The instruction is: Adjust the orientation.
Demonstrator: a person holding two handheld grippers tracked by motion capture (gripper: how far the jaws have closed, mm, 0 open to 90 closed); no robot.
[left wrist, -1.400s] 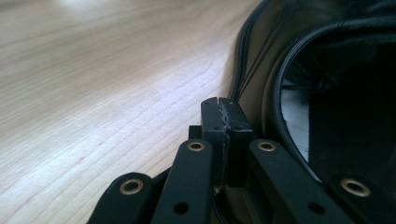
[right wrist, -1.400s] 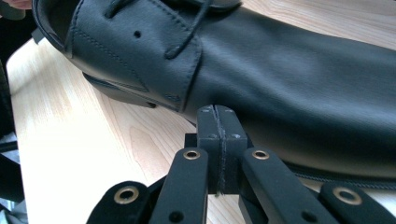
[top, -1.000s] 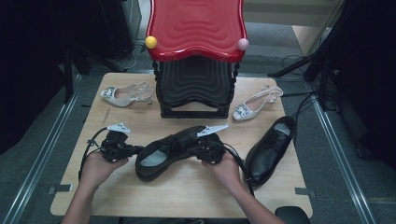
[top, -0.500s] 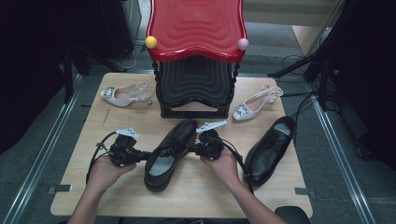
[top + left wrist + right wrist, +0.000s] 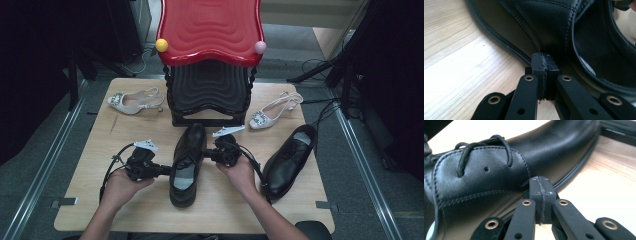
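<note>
Black shoe (image 5: 187, 159) sits between left gripper (image 5: 161, 170) and right gripper (image 5: 206, 154), fingers closed, pressing its sides.

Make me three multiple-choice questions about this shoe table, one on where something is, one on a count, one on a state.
1. Where is the black shoe that sits between the grippers?
A. before the red-topped stand
B. at the table's far left corner
C. on the stand

2. How many pale heeled sandals lie on the table?
A. one
B. two
C. four

3. How do the left gripper jaws stand?
A. wide open
B. shut together
C. clamping a lace

Answers: 1 A, toe points at the stand; 2 B, one each side of the stand; 3 B, pads meet.
</note>
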